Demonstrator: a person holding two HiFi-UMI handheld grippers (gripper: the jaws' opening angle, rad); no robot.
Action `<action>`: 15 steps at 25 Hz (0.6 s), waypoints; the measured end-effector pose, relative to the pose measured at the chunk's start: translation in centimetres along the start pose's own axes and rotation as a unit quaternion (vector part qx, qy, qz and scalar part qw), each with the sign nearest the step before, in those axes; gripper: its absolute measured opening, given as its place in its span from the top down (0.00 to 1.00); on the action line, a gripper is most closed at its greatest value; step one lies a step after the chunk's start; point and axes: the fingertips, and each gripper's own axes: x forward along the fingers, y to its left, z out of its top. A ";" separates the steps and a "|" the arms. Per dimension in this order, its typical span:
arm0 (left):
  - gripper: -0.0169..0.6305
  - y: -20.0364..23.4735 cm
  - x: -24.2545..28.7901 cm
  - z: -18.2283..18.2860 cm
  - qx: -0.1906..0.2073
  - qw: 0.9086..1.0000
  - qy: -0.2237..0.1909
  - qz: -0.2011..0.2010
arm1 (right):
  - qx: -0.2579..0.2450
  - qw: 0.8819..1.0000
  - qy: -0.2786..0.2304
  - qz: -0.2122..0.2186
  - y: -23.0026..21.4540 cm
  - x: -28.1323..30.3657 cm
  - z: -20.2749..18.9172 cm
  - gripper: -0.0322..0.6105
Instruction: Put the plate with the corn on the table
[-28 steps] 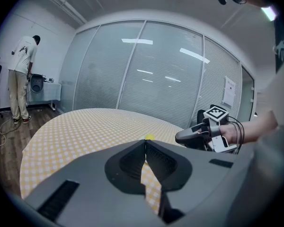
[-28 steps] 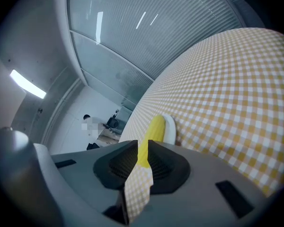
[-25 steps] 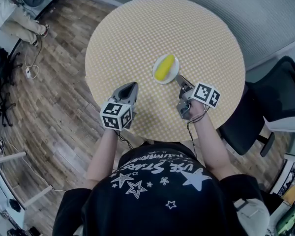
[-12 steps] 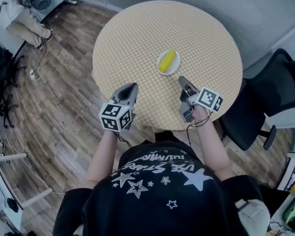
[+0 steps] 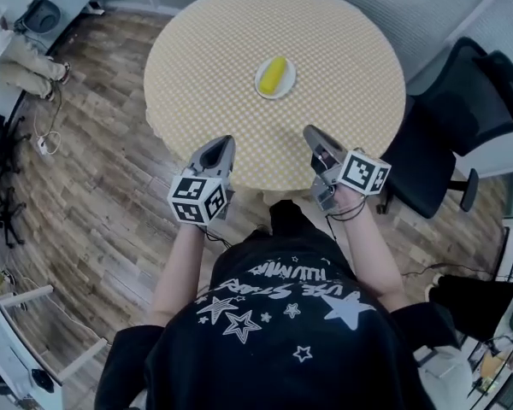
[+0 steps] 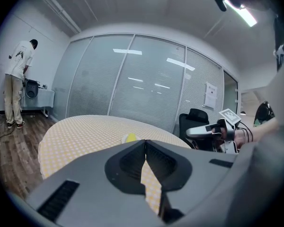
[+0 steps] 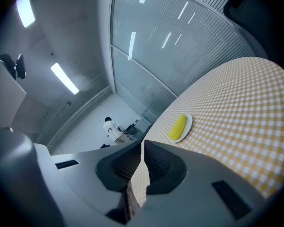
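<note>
A small white plate [image 5: 275,78] with a yellow corn cob [image 5: 274,73] rests on the round table [image 5: 333,41], which has a yellow checked cloth. Both grippers hover at the table's near edge, well back from the plate. My left gripper [image 5: 226,141] is shut and holds nothing. My right gripper [image 5: 310,131] is shut and empty as well. In the left gripper view the corn [image 6: 130,137] peeks just over the closed jaws. The right gripper view shows the plate [image 7: 181,127] apart from its jaws, out on the cloth [image 7: 236,103].
A black office chair [image 5: 449,118] stands close to the table's right side. A person [image 6: 16,86] stands at a counter far off to the left. Wood floor [image 5: 94,195] surrounds the table, and glass partitions [image 6: 132,84] run behind it.
The right gripper has drawn back from the plate's edge to the near rim of the table. The plate with the corn stays on the cloth. The left gripper has barely moved.
</note>
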 end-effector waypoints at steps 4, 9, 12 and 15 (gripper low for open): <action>0.96 -1.2 -0.2 -1.2 -0.008 1.000 0.007 -0.015 | 0.003 1.000 0.003 -0.016 -0.4 -2.0 -1.4 0.89; 0.96 -2.1 -0.6 -1.0 -0.008 1.000 -0.001 -0.025 | 0.004 1.000 -0.001 -0.017 -0.3 -2.6 -1.4 0.89; 0.96 -1.6 -0.7 -0.6 -0.010 1.000 -0.006 -0.014 | 0.000 1.000 0.000 0.001 0.5 -1.9 -1.0 0.89; 0.96 -1.6 -0.9 -0.5 -0.014 1.000 -0.008 -0.005 | -0.009 1.000 0.008 0.016 1.1 -1.8 -1.0 0.89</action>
